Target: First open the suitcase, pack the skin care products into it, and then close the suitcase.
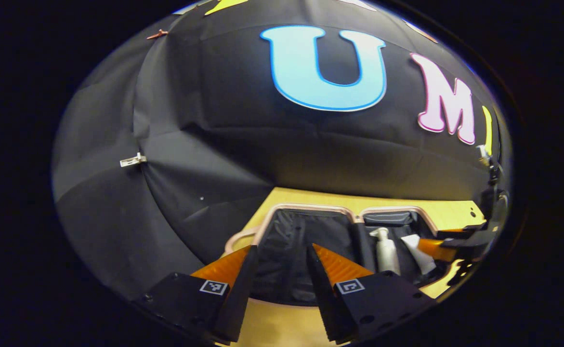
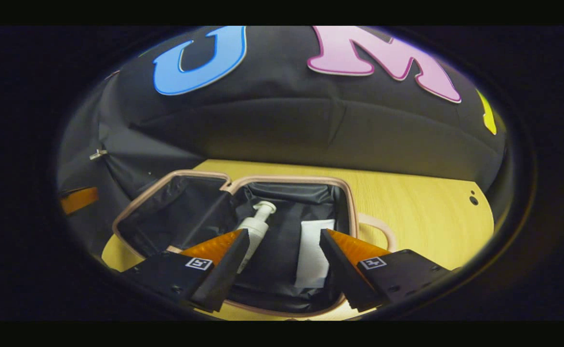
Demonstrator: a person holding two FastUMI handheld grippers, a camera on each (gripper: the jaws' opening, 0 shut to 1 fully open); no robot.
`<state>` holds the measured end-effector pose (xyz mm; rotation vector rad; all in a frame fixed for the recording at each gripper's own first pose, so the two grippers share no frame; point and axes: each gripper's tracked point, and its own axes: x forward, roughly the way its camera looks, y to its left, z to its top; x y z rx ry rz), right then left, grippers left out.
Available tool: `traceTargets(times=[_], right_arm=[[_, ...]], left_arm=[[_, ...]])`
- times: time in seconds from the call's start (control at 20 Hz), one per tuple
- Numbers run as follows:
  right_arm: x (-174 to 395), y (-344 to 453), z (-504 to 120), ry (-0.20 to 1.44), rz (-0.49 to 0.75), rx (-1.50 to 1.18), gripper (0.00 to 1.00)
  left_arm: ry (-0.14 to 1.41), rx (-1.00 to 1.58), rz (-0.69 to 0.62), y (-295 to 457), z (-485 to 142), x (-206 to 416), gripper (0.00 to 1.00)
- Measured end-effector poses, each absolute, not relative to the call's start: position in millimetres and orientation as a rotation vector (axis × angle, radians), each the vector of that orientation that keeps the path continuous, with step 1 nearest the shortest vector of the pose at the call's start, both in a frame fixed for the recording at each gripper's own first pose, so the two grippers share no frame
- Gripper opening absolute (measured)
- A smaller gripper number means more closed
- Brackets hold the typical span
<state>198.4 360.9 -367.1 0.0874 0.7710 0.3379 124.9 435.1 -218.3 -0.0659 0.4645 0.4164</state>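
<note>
The suitcase [image 2: 176, 179] lies open flat on the wooden table, pink-rimmed with black lining; the same suitcase [image 1: 306, 208] spreads ahead in the left gripper view. A white pump bottle [image 2: 255, 224] and a white tube [image 2: 313, 253] lie in its right half. The pump bottle [image 1: 386, 250] and tube [image 1: 419, 253] also appear at the right of the left gripper view. My right gripper [image 2: 284, 238] hovers open above that half, nothing between its fingers. My left gripper [image 1: 282, 253] is open over the empty left half. The right gripper [image 1: 460, 238] reaches in from the right edge there.
The wooden table [image 2: 416, 207] extends to the right of the suitcase, with a small dark hole [image 2: 473, 198] near its far corner. The suitcase handle [image 2: 375, 229] sticks out on the right side. The booth's black cloth wall stands close behind the table.
</note>
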Motion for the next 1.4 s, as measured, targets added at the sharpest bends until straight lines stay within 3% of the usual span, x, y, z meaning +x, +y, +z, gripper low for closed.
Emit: traceTargets(times=[0.05,0.1,0.4,0.7,0.9,1.1,1.2,1.25,1.3,1.35,1.4], right_arm=[[199.6,356.0,-351.5,0.731,0.335,0.090,0.88],[196.9,350.4,-335.5,0.698,0.332,0.093,0.97],[151.3,304.3,-266.8,0.558,0.318,0.106,0.96],[124.8,254.1,-224.5,0.405,0.293,-0.048,0.96],[106.5,243.6,-233.9,0.458,0.293,-0.022,0.96],[101.5,231.0,-238.3,0.450,0.277,-0.033,0.96],[95.8,229.1,-242.7,0.464,0.277,-0.039,0.96],[93.4,228.9,-245.5,0.471,0.276,-0.034,0.96],[91.4,227.4,-248.0,0.479,0.273,-0.029,0.96],[90.0,226.7,-250.2,0.485,0.272,-0.025,0.96],[88.8,226.7,-252.6,0.492,0.271,-0.021,0.97]], left_arm=[[0.484,-0.072,0.431,447.5,-228.1,125.4,0.67],[0.507,-0.069,0.430,460.9,-237.4,128.7,0.67],[0.613,-0.062,0.448,543.3,-290.4,154.4,0.70],[0.743,-0.263,0.351,561.5,-348.3,185.7,0.73],[0.885,-0.203,0.300,568.4,-383.4,185.1,0.75],[0.927,-0.256,0.228,561.3,-391.6,198.8,0.62],[0.965,-0.290,0.209,560.6,-391.5,198.7,0.53],[0.972,-0.282,0.208,562.4,-394.9,196.9,0.43],[0.988,-0.285,0.197,559.2,-397.5,194.7,0.49],[0.992,-0.284,0.205,556.0,-399.5,196.1,0.50],[0.996,-0.282,0.218,556.1,-400.5,198.0,0.42]])
